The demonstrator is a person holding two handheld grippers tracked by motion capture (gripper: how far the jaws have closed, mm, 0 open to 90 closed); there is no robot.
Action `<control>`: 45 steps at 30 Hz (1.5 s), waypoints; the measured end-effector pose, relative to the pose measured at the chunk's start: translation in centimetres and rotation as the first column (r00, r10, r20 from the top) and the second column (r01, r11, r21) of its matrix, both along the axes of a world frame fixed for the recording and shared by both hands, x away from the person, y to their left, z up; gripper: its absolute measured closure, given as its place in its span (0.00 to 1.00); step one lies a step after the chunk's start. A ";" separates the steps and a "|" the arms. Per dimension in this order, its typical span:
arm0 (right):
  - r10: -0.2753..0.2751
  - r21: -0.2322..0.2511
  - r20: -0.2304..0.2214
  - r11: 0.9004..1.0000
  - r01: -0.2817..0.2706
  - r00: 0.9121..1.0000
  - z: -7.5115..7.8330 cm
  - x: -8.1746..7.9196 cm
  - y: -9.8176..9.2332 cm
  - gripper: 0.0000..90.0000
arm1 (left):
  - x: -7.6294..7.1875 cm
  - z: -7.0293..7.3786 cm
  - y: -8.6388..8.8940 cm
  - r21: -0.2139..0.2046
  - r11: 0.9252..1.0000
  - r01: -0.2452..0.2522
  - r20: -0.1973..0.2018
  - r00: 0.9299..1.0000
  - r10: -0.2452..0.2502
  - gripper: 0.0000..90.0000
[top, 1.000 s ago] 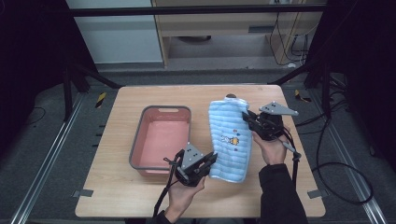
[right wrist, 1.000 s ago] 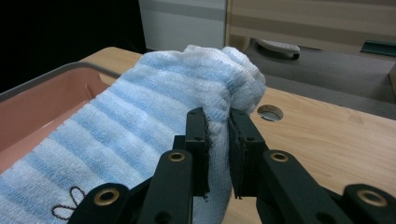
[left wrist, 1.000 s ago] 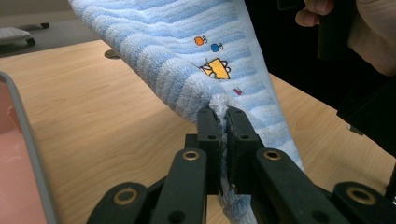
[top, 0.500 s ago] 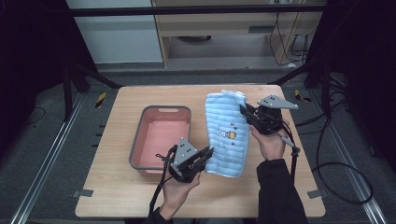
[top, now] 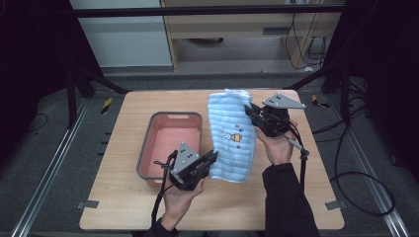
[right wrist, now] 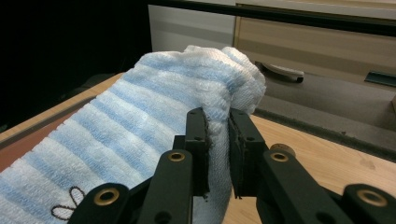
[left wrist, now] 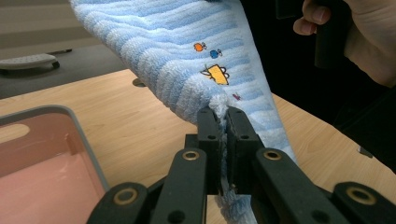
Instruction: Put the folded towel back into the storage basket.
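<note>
My left gripper [top: 211, 159] and right gripper [top: 251, 112]: black bodies, brass-ringed pivot screws, grey three-cornered top plates, trailing black cables. Right forearm wears a dark sleeve [top: 289, 202].

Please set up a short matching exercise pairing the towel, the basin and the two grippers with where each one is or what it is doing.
Things:
1. towel
2. basin
3. left gripper
4. right gripper

States:
a. pink, resting on the table
b. blue striped, stretched between both grippers
c. clamped on the far edge of the towel
d. clamped on the near corner of the towel, beside the basin

Pairs: 1-b, 2-a, 3-d, 4-c
</note>
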State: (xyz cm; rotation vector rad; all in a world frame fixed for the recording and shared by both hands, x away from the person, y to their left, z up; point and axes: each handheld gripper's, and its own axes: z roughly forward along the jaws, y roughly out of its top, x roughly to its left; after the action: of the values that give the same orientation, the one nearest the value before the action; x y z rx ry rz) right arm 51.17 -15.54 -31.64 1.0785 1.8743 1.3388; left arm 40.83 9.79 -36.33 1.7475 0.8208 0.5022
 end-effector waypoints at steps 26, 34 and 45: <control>0.058 0.019 0.028 0.998 -0.058 0.998 1.9 1.1 4.8 0.88 | -0.2 1.8 4.9 -0.018 0.997 -0.073 0.038 0.997 0.073 0.95; 0.075 0.030 0.035 0.997 -0.076 0.997 2.3 1.5 6.3 0.88 | -0.1 2.2 6.7 -0.026 0.995 -0.101 0.048 0.994 0.102 0.95; 0.108 0.020 0.039 0.994 -0.109 0.993 2.5 2.2 8.8 0.88 | -0.1 2.5 8.6 -0.045 0.991 -0.126 0.045 0.991 0.128 0.95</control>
State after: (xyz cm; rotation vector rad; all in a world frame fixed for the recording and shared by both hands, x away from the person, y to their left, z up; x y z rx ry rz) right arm 53.40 -6.78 -29.12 0.9681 1.9183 1.4340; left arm 40.76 18.36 -33.86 1.6458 0.9066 0.6054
